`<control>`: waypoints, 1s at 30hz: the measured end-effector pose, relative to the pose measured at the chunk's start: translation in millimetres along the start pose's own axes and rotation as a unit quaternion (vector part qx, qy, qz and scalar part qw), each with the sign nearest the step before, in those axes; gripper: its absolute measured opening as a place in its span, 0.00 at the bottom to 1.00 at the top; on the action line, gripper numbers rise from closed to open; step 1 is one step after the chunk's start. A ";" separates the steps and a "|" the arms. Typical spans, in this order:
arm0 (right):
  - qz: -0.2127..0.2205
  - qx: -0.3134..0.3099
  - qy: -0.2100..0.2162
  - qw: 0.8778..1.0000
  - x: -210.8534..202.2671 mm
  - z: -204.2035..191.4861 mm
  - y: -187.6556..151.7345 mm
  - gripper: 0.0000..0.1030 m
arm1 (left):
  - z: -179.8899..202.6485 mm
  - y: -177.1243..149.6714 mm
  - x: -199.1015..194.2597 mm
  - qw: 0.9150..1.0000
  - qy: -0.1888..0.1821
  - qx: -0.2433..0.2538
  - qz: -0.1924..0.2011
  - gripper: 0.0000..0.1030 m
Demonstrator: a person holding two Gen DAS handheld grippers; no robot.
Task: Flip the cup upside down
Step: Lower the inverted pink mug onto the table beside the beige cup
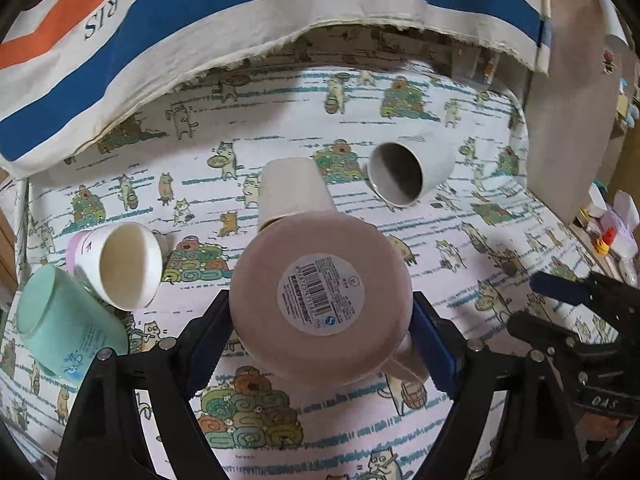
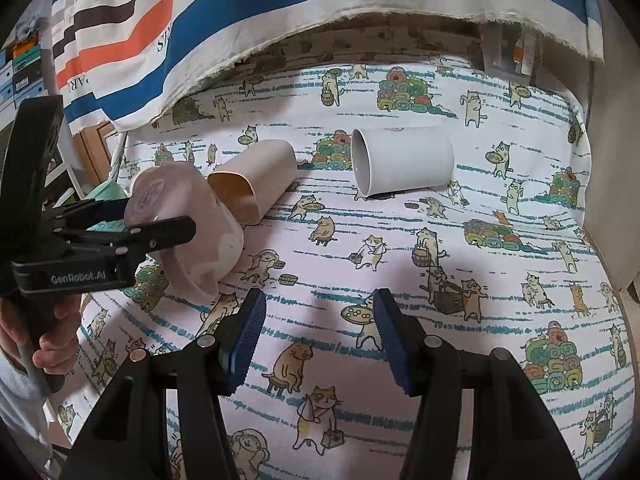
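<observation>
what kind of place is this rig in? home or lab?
Most likely a home, not a lab. The work surface is a table under a cat-print tablecloth, a striped fabric printed "PARIS" hangs behind it, and assorted household cups lie about, including a white mug on its side.

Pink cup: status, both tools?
Left tool shut on pink cup, base up, tilted, rim near cloth. Right tool open, holding nothing. Beige cup lies right behind it.
</observation>
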State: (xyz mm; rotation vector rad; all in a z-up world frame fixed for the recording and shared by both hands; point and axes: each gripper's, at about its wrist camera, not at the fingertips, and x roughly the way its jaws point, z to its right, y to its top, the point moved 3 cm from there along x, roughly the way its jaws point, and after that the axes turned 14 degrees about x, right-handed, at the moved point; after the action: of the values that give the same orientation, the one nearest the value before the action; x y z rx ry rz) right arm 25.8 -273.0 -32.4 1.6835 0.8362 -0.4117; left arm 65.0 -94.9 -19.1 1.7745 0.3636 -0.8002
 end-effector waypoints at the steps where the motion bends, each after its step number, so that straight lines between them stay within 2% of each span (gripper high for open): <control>1: -0.001 0.002 0.000 1.000 0.1 0.4 0.8 0.57 | -1.4 1.2 -0.8 1.000 0.009 0.000 0.002 0.84; 3: -0.001 0.004 0.000 1.000 -0.2 0.9 3.0 0.57 | -4.7 4.3 -2.1 1.000 0.006 -0.001 0.008 0.91; 5: 0.004 0.005 0.002 1.000 -2.5 0.4 6.1 0.58 | -9.5 5.5 -6.6 1.000 0.001 -0.011 0.014 0.94; 9: 0.026 0.003 0.006 1.000 -12.0 -3.0 10.8 0.62 | -17.7 5.9 -22.4 0.999 0.005 -0.015 0.045 0.95; 14: 0.052 0.016 0.018 0.998 -21.6 -9.6 17.3 0.72 | -29.3 3.0 -53.5 0.994 0.023 -0.018 0.106 0.96; 16: 0.057 0.020 0.021 0.998 -24.0 -13.5 20.2 0.74 | -33.7 1.8 -69.5 0.990 0.040 -0.013 0.136 0.97; 18: 0.071 0.027 0.026 0.997 -28.7 -18.3 24.8 0.81 | -37.8 -0.1 -85.8 0.984 0.059 -0.010 0.169 0.99; 21: 0.098 0.032 0.031 0.994 -36.4 -26.1 30.7 0.92 | -46.2 -6.6 -111.3 0.972 0.074 -0.020 0.221 0.99; 22: 0.106 0.031 0.030 0.993 -38.4 -28.3 32.0 1.00 | -49.4 -9.4 -118.8 0.968 0.074 -0.026 0.237 0.99; 26: 0.177 0.018 0.035 0.983 -55.8 -41.8 34.8 1.00 | -60.0 -16.9 -135.8 0.958 0.090 -0.033 0.269 1.00; 30: 0.227 -0.004 0.036 0.973 -66.2 -53.5 34.1 1.00 | -66.1 -23.9 -139.0 0.956 0.095 -0.030 0.278 0.99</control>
State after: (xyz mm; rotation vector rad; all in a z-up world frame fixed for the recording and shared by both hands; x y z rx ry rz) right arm -3.5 -246.2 50.2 1.8263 0.4776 -0.0315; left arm -27.8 -5.8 68.7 1.7762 0.0013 -0.2181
